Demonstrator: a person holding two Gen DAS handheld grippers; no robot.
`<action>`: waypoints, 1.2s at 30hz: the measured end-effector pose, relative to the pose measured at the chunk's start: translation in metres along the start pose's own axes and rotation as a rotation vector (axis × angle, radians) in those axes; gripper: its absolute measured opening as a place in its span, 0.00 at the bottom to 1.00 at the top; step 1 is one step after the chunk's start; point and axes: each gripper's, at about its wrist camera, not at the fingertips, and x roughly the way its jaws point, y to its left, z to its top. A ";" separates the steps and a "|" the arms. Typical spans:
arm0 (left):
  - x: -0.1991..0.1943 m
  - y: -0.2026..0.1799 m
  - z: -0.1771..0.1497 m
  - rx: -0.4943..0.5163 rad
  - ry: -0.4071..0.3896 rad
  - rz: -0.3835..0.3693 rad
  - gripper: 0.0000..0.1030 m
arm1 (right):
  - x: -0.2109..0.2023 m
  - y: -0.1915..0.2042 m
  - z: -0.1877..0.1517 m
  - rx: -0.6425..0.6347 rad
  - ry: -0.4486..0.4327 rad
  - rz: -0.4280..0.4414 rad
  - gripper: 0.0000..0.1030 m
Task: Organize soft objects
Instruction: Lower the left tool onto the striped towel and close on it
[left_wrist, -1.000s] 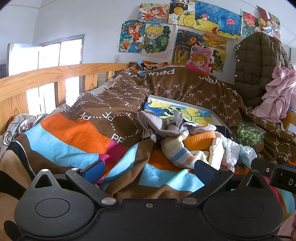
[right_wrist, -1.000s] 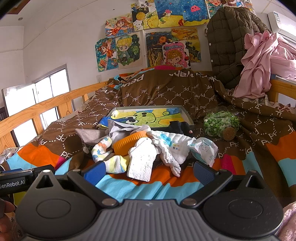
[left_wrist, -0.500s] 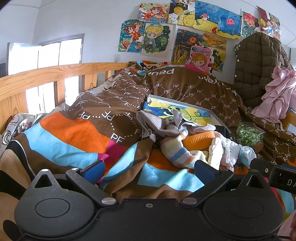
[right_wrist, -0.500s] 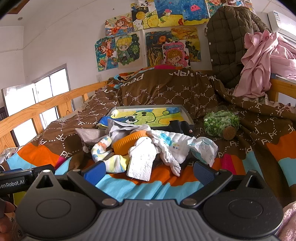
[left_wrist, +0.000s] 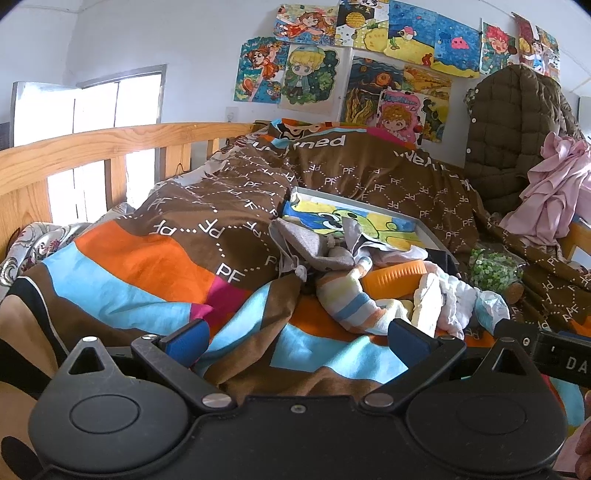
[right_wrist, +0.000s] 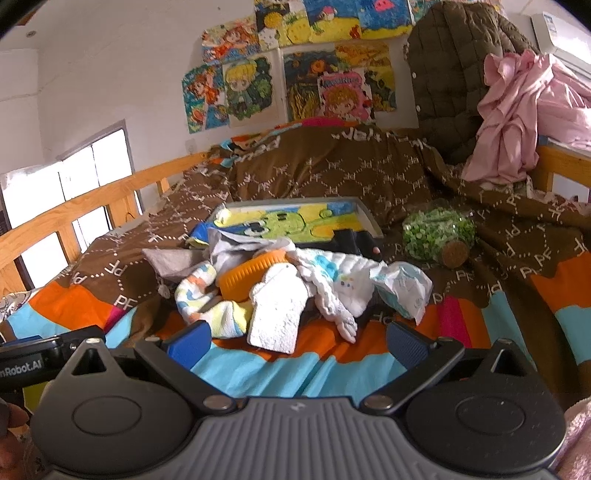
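A heap of soft things lies on the bed quilt: a white towel (right_wrist: 279, 314), a pastel striped cloth (right_wrist: 199, 295), a white printed baby cloth (right_wrist: 340, 280), a grey pouch (right_wrist: 166, 258) and a pale wrapped packet (right_wrist: 406, 291). An orange ribbed lid (right_wrist: 251, 273) sits among them. In the left wrist view the striped cloth (left_wrist: 351, 302) and grey pouch (left_wrist: 314, 247) lie ahead to the right. My left gripper (left_wrist: 297, 339) is open and empty, short of the heap. My right gripper (right_wrist: 297, 341) is open and empty, just in front of the white towel.
A flat tray with a cartoon picture (right_wrist: 295, 221) lies behind the heap. A jar of green beads with a cork (right_wrist: 439, 236) lies on its side to the right. A wooden bed rail (left_wrist: 92, 155) runs on the left. A brown coat (right_wrist: 454, 74) and pink garment (right_wrist: 517, 110) hang at right.
The right wrist view has tilted and moved slightly closer to the heap. The left gripper has barely moved. Both stay open.
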 end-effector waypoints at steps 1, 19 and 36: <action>0.001 -0.001 0.000 -0.001 0.001 -0.006 0.99 | 0.001 -0.001 0.001 0.004 0.006 0.000 1.00; 0.076 0.004 0.024 -0.090 0.089 -0.159 0.99 | 0.077 0.006 0.018 -0.155 0.191 0.052 1.00; 0.170 0.005 0.028 -0.237 0.272 -0.272 0.90 | 0.139 0.033 0.006 -0.320 0.160 0.061 1.00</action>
